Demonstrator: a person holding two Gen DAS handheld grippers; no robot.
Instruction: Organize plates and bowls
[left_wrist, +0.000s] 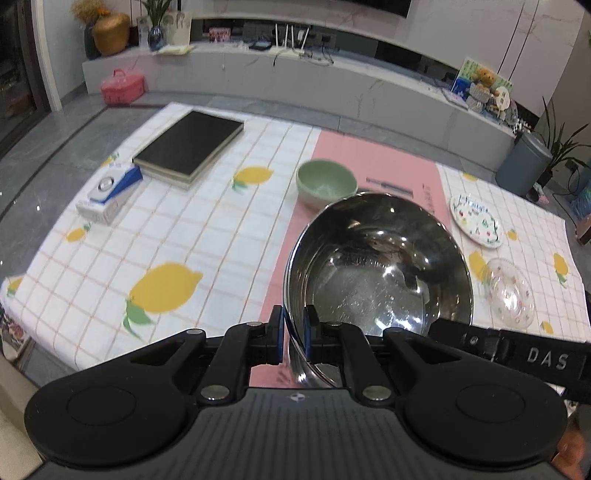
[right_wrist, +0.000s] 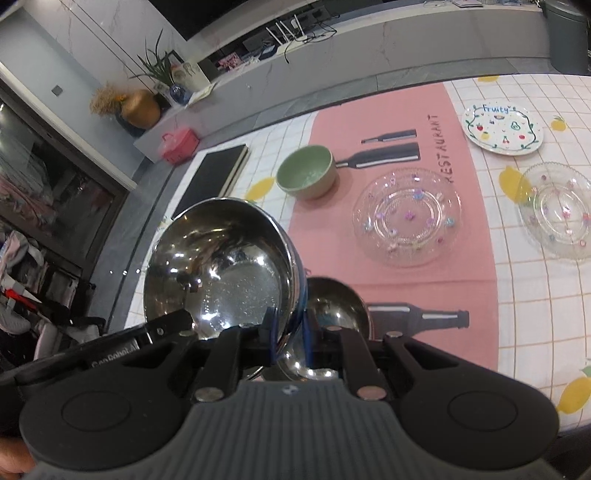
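Observation:
Both grippers hold one large steel bowl (left_wrist: 376, 266) by its rim, lifted above the table. My left gripper (left_wrist: 293, 334) is shut on its left rim. My right gripper (right_wrist: 290, 334) is shut on the right rim of the same steel bowl (right_wrist: 218, 266). A smaller steel bowl (right_wrist: 334, 302) sits on the pink mat just below it. A green bowl (left_wrist: 325, 182) (right_wrist: 306, 175) stands farther back. A clear glass plate (right_wrist: 406, 216), a clear glass bowl (right_wrist: 557, 210) (left_wrist: 511, 297) and a white fruit-print plate (right_wrist: 502, 127) (left_wrist: 476, 219) lie to the right.
A pink mat (right_wrist: 465, 254) lies over the lemon-print tablecloth (left_wrist: 177, 236). A black book (left_wrist: 188, 144) and a small white-blue box (left_wrist: 109, 195) lie at the back left. The table's far edge drops to a grey floor with a pink case (left_wrist: 122, 86).

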